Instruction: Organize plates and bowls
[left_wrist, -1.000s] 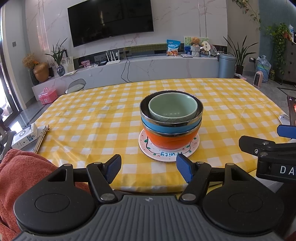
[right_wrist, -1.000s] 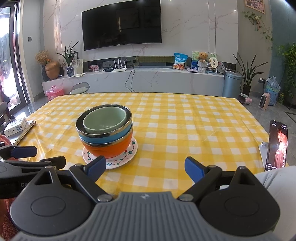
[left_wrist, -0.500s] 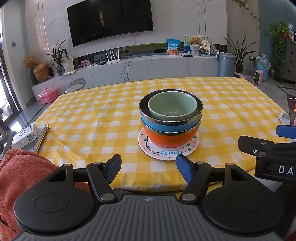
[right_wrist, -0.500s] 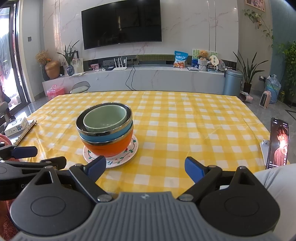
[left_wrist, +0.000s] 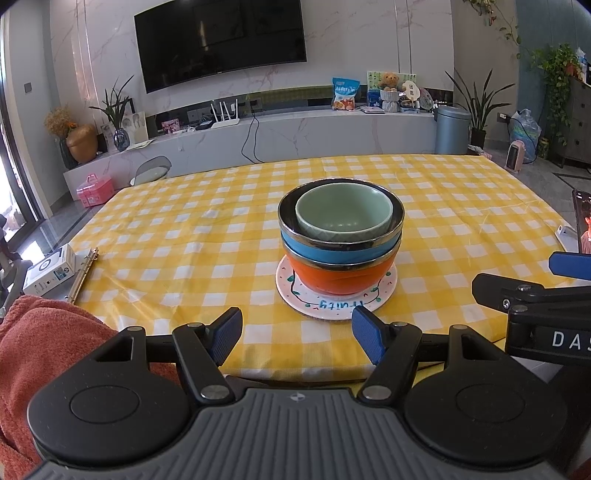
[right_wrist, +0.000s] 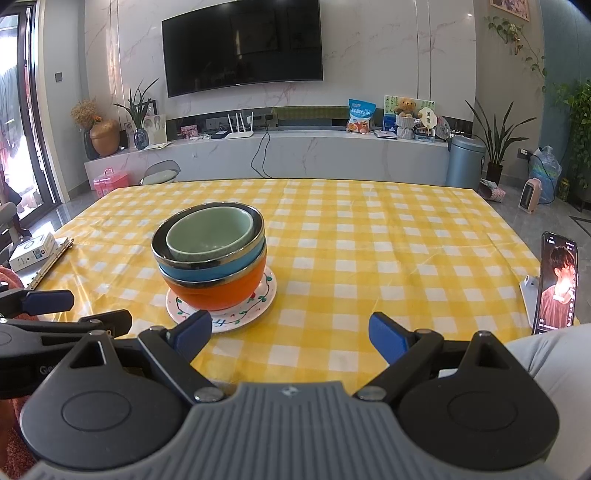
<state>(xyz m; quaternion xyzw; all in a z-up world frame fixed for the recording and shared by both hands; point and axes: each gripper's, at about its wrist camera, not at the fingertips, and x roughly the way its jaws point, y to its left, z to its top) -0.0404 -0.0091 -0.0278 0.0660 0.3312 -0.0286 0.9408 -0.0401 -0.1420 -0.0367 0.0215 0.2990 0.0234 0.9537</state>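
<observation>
A stack stands near the front of the yellow checked table (left_wrist: 184, 236): a pale green bowl (left_wrist: 343, 214) nested in a blue steel-rimmed bowl (left_wrist: 340, 251), in an orange bowl (left_wrist: 340, 275), on a white painted plate (left_wrist: 336, 304). The right wrist view shows the same green bowl (right_wrist: 208, 234), blue bowl (right_wrist: 218, 267), orange bowl (right_wrist: 221, 291) and plate (right_wrist: 236, 317). My left gripper (left_wrist: 295, 336) is open and empty, just short of the plate. My right gripper (right_wrist: 291, 332) is open and empty, to the right of the stack.
A phone (right_wrist: 556, 282) stands on a stand at the table's right edge. A small white box (left_wrist: 50, 273) and a brass rod (left_wrist: 83, 275) lie at the left edge. A rust-red cloth (left_wrist: 44, 350) is at the lower left.
Both views have shifted only slightly; the stack sits a little higher in the frames. Both grippers stay open and empty.
</observation>
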